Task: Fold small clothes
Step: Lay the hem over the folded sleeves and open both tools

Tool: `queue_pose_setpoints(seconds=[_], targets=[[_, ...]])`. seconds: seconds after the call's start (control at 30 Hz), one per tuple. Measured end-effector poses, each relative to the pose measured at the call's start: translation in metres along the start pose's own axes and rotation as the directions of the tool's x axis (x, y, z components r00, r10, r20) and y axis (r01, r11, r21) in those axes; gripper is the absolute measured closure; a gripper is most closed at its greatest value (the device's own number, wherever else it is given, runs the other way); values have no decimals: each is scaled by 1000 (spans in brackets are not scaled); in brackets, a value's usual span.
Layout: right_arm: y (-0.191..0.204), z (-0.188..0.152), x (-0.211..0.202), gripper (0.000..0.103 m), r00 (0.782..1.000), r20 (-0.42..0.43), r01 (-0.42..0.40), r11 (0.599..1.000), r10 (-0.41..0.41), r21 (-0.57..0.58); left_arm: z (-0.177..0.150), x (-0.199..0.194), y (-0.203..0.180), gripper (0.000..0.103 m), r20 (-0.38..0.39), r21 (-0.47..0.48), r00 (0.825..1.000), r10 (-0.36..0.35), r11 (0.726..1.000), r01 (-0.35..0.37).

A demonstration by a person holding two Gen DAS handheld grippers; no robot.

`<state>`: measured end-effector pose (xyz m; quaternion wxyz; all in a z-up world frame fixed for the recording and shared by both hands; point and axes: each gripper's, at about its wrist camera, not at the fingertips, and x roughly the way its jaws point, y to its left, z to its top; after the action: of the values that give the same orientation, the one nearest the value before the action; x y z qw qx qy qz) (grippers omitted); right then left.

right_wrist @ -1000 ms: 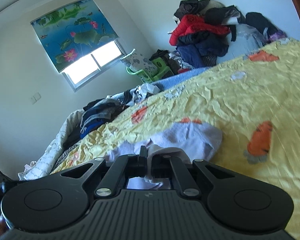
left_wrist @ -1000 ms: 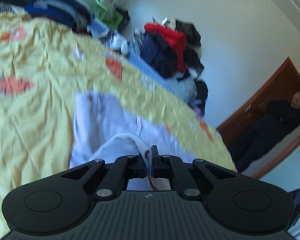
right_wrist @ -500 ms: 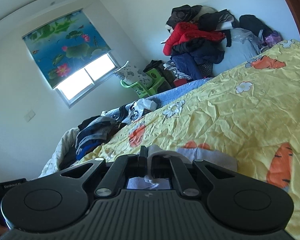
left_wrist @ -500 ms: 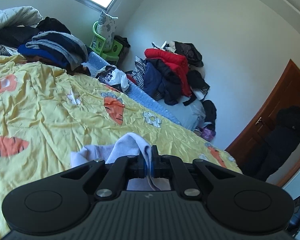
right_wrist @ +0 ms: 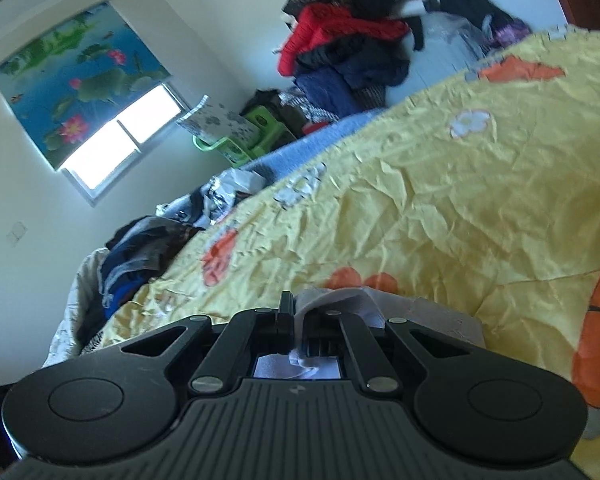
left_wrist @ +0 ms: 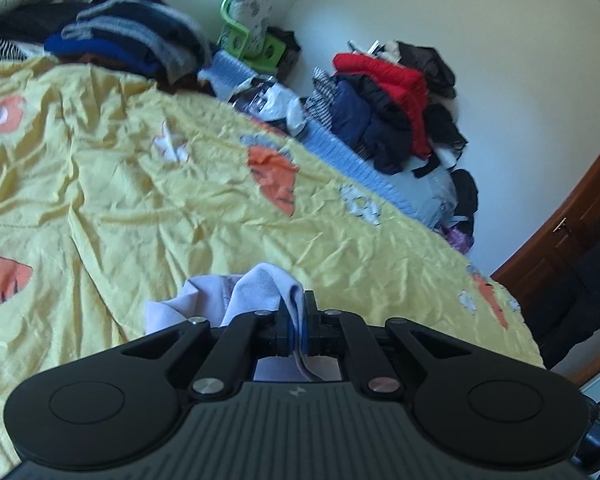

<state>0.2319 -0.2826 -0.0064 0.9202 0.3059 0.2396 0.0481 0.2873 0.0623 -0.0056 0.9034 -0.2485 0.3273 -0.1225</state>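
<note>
A small pale lilac garment (left_wrist: 212, 300) lies bunched on the yellow carrot-print bedspread (left_wrist: 140, 184), just in front of the gripper. My left gripper (left_wrist: 296, 314) is shut on a fold of its white-lilac cloth, which bulges up over the jaws. In the right wrist view my right gripper (right_wrist: 296, 316) is shut on another edge of the same garment (right_wrist: 420, 312), whose rest trails to the right on the bedspread (right_wrist: 460, 208). Most of the garment is hidden behind the gripper bodies.
A stack of dark folded clothes (left_wrist: 128, 40) sits at the bed's far left. A pile of red and navy jackets (left_wrist: 388, 108) stands against the wall. A green plastic chair (left_wrist: 252, 40), a crumpled plastic bag (left_wrist: 272, 100) and a brown door (left_wrist: 580, 232) are beyond.
Both grippers stayed shut on the garment. The left view has tilted up from looking down at the spread-out cloth to looking across the bed; the garment now sits bunched close to the jaws.
</note>
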Motion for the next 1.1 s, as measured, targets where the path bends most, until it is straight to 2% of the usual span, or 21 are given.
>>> queue_pose_setpoints(seconds=[0.13,0.17,0.2,0.23,0.27,0.33,0.47,0.53,0.63,0.67,0.7,0.73,0.77,0.8,0.83,0.87,0.9,0.97,1.03,1.1], targets=[[-8,-1,21,95,999,-31,24,999,-23,33,6,22,11,99,-31,-48,999,10,999,-12],[-10,-1,27,88,999,-41,31,998,-29,45,8,25,13,99,-31,-56,999,20,998,-21],[-12,0,32,89,998,-47,37,998,-35,57,10,29,14,99,-27,-57,999,32,998,-33],[-14,0,36,85,998,-50,50,996,-47,67,12,31,15,99,-22,-57,999,35,998,-36],[-16,0,40,74,997,-52,65,995,-61,74,14,33,17,99,-16,-61,999,33,998,-33],[-18,1,46,66,996,-49,77,994,-73,75,18,36,19,99,-3,-66,999,39,997,-39],[-20,4,56,65,994,-43,102,992,-100,70,25,41,24,95,-8,-91,997,74,993,-75],[-18,5,54,64,993,-18,119,991,-118,59,30,40,25,88,5,-97,995,100,990,-99],[-9,4,44,62,990,57,131,991,-131,3,38,31,24,64,61,-85,990,125,989,-119],[-3,3,38,62,990,79,123,992,-121,-32,40,27,23,47,80,-81,989,127,989,-121],[0,4,34,61,992,84,104,993,-98,-64,40,21,22,36,100,-71,987,127,990,-120],[6,3,32,58,995,74,76,991,-68,-107,39,16,18,34,118,-46,986,121,992,-117],[13,0,32,51,998,44,46,986,-39,-163,37,12,13,34,124,-7,986,113,994,-113],[20,-5,34,48,1000,-1,17,975,-18,-220,33,11,5,34,112,55,988,104,992,-110],[27,-10,39,46,998,-56,-8,962,-8,-272,28,12,-3,34,89,108,991,99,988,-108],[32,-16,46,49,994,-111,-24,949,-12,-314,22,14,-10,34,61,157,993,97,982,-106],[37,-22,56,48,987,-154,-12,935,-46,-355,15,19,-17,34,27,202,994,102,974,-105],[44,-31,78,48,966,-193,71,897,-170,-437,0,29,-30,34,-41,283,991,126,953,-110],[45,-34,87,48,963,-156,124,876,-219,-466,-14,42,-39,34,-78,352,981,177,926,-139],[49,-30,87,49,958,-115,184,869,-264,-459,-24,49,-41,34,-65,387,971,229,903,-187]])
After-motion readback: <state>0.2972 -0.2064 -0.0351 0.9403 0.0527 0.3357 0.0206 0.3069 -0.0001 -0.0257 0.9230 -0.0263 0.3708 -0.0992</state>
